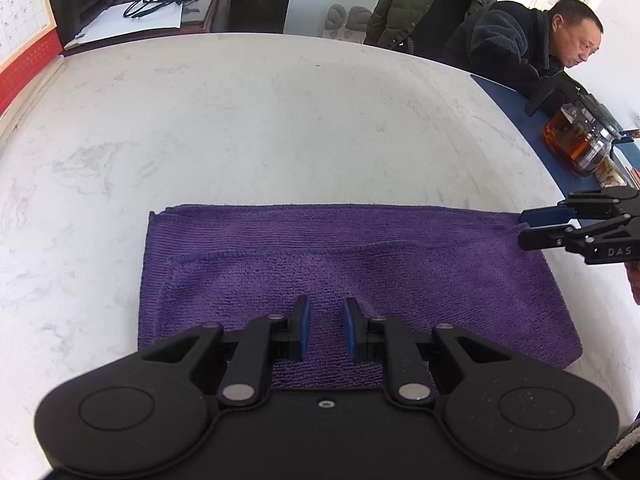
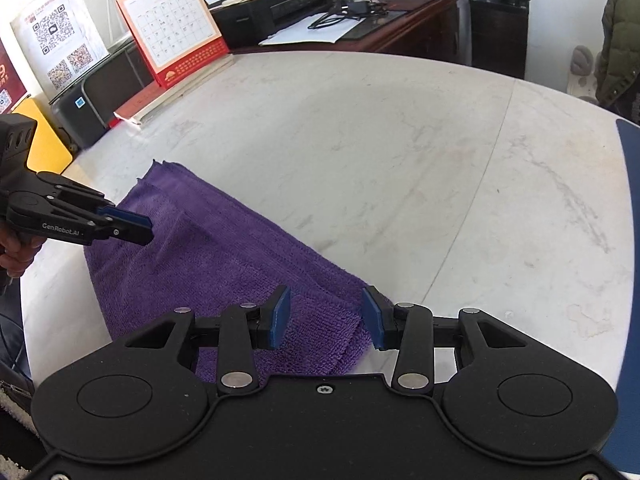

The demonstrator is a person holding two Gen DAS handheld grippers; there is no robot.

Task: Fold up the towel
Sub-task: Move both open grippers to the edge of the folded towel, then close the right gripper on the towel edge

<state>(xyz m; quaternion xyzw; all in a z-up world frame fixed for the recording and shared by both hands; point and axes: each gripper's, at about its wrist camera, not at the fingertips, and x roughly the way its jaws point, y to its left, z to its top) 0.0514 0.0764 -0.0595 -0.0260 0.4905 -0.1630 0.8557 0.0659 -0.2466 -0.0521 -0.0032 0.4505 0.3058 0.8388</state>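
The purple microfibre towel lies flat on the white marble-patterned table, near the edge closest to the person holding the tools. It is already folded: an upper layer with a stitched hem lies across a lower layer, and at the far left corner several edges are stacked together. The surface is ribbed and has some soft wrinkles.

The left gripper hovers over the near middle of the towel with its blue pads parted, and nothing is between them. The right gripper is at the right end of the towel, also with fingers spread apart and grasping nothing; in the left wrist view its tips are just at the towel's corner, but I cannot tell if they touch the cloth.

The near edge of the towel is hidden behind the black gripper bodies in both views. The hand holding the left gripper is cut off at the frame edge.

The left gripper's side carries the words "GenRobot.AI", and the right one shows "DAS". A red desk calendar shows the number 12; its small print is not readable. A white sheet of QR codes stands beside it.
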